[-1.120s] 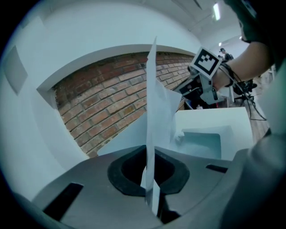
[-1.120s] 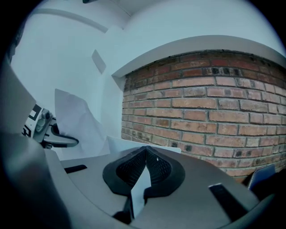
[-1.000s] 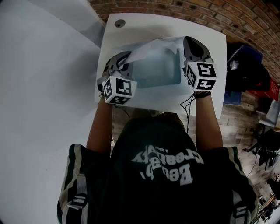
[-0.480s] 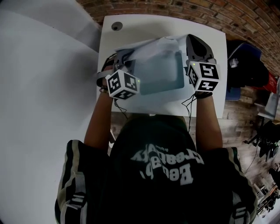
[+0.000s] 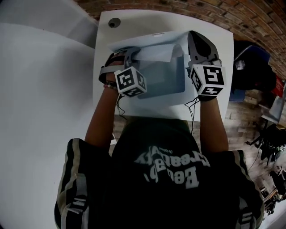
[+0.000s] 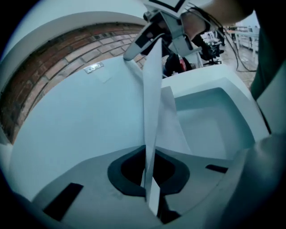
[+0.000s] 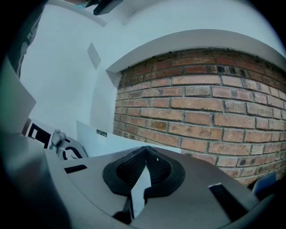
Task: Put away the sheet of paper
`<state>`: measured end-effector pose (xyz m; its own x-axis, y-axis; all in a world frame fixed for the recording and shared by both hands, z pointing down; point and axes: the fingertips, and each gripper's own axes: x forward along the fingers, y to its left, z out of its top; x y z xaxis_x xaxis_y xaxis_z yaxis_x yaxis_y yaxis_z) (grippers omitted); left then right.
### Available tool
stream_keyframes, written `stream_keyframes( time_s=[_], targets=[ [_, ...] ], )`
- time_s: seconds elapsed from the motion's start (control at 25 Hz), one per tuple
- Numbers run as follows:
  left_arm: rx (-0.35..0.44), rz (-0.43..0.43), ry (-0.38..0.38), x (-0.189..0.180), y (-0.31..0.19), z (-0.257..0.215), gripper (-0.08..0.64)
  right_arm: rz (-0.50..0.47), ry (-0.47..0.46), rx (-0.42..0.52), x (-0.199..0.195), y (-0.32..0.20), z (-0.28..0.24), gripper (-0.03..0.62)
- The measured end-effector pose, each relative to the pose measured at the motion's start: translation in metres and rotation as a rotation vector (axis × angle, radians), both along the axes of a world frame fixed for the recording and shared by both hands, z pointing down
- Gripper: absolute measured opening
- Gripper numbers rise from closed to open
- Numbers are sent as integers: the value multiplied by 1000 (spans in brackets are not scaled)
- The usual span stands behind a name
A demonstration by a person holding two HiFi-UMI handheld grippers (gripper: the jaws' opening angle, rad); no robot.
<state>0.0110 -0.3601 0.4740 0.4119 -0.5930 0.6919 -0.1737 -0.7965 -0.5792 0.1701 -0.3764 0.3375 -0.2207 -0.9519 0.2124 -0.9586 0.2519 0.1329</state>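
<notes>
Left gripper (image 6: 149, 179) was clenched on one edge of the sheet of paper (image 5: 152, 47), and the right gripper (image 7: 144, 172) was pinching the other edge. The sheet hung between them just above the shallow tray (image 5: 165, 80) on the white table (image 5: 134, 22), with a brick wall (image 5: 201, 10) behind.

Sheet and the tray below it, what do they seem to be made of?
The sheet looks like thin matte white paper: it shows edge-on as a thin strip and curls along its length. The tray is probably moulded plastic, pale blue-grey and smooth, with rounded inner corners and one-piece walls.
</notes>
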Motion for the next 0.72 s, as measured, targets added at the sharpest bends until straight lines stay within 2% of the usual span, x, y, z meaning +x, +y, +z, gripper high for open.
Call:
stream_keyframes(
  time_s=[0.2,0.44,0.56,0.72],
  targets=[
    [16,21,-113,14,1,15,1,-29,-1,2,-3,-3,0,-5],
    [35,28,-178,33,3,23,2,-54,-3,-1,-2,-3,0,-5],
    [68,18,-195,40,-3,24,2,-61,-5,0,-4,-4,1,-5],
    [141,-24,-268,41,-9,23,2,-70,-9,-4,-4,-5,1,-5]
  ],
)
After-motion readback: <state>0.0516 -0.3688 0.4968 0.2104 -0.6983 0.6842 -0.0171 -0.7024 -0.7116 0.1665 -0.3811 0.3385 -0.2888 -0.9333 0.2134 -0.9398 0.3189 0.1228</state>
